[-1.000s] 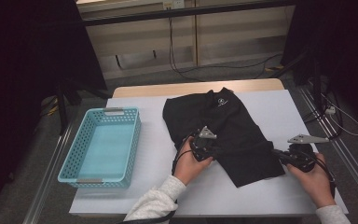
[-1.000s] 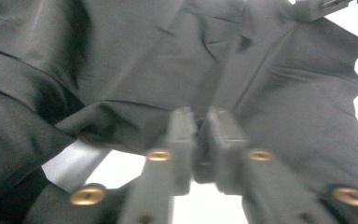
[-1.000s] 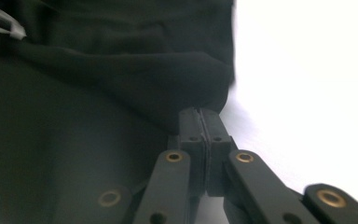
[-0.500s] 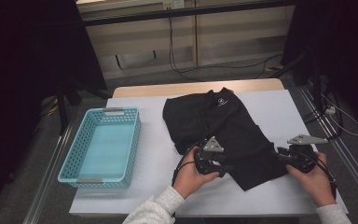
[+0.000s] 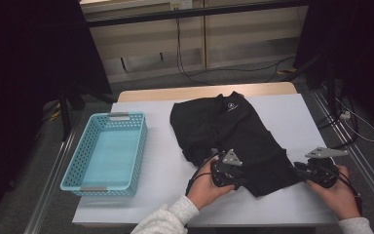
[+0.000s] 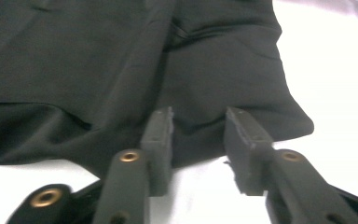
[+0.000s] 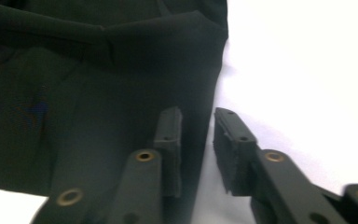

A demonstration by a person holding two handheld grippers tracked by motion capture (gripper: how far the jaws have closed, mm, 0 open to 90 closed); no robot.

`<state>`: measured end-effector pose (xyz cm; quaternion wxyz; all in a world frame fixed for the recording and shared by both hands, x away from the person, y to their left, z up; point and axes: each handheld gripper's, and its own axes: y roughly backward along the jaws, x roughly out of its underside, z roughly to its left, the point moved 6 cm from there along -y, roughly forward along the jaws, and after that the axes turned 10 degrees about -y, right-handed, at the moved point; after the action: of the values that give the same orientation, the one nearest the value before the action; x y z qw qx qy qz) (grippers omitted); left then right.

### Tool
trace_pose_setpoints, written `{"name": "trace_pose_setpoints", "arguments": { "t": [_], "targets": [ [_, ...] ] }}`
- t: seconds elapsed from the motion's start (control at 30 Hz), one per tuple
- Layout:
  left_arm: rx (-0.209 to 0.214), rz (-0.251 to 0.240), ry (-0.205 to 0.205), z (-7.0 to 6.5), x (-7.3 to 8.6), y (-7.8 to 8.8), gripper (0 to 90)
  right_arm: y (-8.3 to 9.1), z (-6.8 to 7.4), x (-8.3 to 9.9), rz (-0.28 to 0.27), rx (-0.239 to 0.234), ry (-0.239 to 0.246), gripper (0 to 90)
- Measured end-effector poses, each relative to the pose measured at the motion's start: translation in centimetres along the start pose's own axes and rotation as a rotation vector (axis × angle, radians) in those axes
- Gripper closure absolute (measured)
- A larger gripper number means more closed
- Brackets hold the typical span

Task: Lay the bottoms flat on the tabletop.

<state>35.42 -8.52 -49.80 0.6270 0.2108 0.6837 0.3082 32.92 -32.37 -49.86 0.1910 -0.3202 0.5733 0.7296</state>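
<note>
A black shirt (image 5: 224, 126) lies partly folded on the white table (image 5: 292, 122), with a small white logo near its far end. My left gripper (image 5: 237, 174) sits at the shirt's near edge. In the left gripper view the jaws (image 6: 199, 114) stand apart over the shirt (image 6: 98, 56) hem; they have just been closing, with fabric between them but not pinched. My right gripper (image 5: 298, 170) is at the shirt's near right corner. Its jaws (image 7: 198, 114) straddle the shirt (image 7: 74, 84) side edge with a narrow gap and have also just been closing.
A light blue plastic basket (image 5: 141, 146) stands on the left part of the table, with nothing in it. Bare white tabletop lies between basket and shirt and to the right of the shirt. Cables run over the floor beyond the far edge.
My left hand has slid rightward along the shirt's near edge and a little toward me. The right hand has stayed at the near right corner.
</note>
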Motion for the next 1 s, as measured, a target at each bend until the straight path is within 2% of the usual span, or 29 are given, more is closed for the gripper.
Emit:
{"name": "trace_pose_setpoints", "arguments": {
  "t": [0.07, 0.13, 0.27, 0.33, 0.43, 0.47, 0.57, 0.63, 0.7, 0.87, 0.9, 1.0],
  "targets": [
    [0.012, -0.004, 0.002, -0.2, -0.1, -0.3, 69.4, 0.1, 0.1, 0.1, 0.009, -0.008, -0.003, 79.1],
    [0.004, 0.001, 0.001, -0.3, -0.2, -0.4, 74.6, 0.2, 0.2, 0.2, 0.008, -0.011, -0.011, 81.8],
    [0.032, 0.008, 0.033, -0.4, -0.2, -0.4, 86.8, 0.3, 0.2, 0.3, 0.007, -0.014, -0.011, 86.9],
    [0.032, 0.007, 0.029, -0.4, -0.2, -0.4, 88.6, 0.2, 0.2, 0.3, 0.011, -0.02, -0.015, 89.2],
    [0.053, -0.003, 0.073, -0.2, -0.2, -0.4, 89.4, 0.3, 0.1, 0.1, 0.022, -0.024, -0.03, 90.0],
    [0.059, -0.008, 0.088, -0.1, -0.2, -0.2, 89.5, 0.3, 0.0, 0.0, 0.021, -0.02, -0.022, 90.0],
    [0.082, -0.023, 0.105, 0.0, -0.3, 0.5, 89.6, 0.6, 0.3, 0.2, 0.039, -0.024, -0.018, 90.0],
    [0.099, -0.035, 0.1, -0.1, -0.4, 0.9, 89.6, 0.9, 0.4, 0.5, 0.051, -0.023, -0.008, 90.0],
    [0.109, -0.038, 0.086, -0.3, -0.6, 1.2, 89.6, 1.6, 0.5, 0.7, 0.051, -0.035, -0.022, 90.0],
    [0.111, -0.041, 0.037, -1.1, -0.9, 2.2, 89.6, 3.3, 1.3, 1.5, 0.048, -0.054, -0.038, 90.0],
    [0.111, -0.046, 0.043, -1.2, -0.9, 2.3, 89.6, 3.7, 1.6, 1.7, 0.051, -0.063, -0.036, 90.0],
    [0.124, -0.025, 0.028, -1.5, -0.4, 2.5, 89.6, 4.8, 2.2, 2.8, 0.066, -0.084, -0.057, 90.0]
  ]
}}
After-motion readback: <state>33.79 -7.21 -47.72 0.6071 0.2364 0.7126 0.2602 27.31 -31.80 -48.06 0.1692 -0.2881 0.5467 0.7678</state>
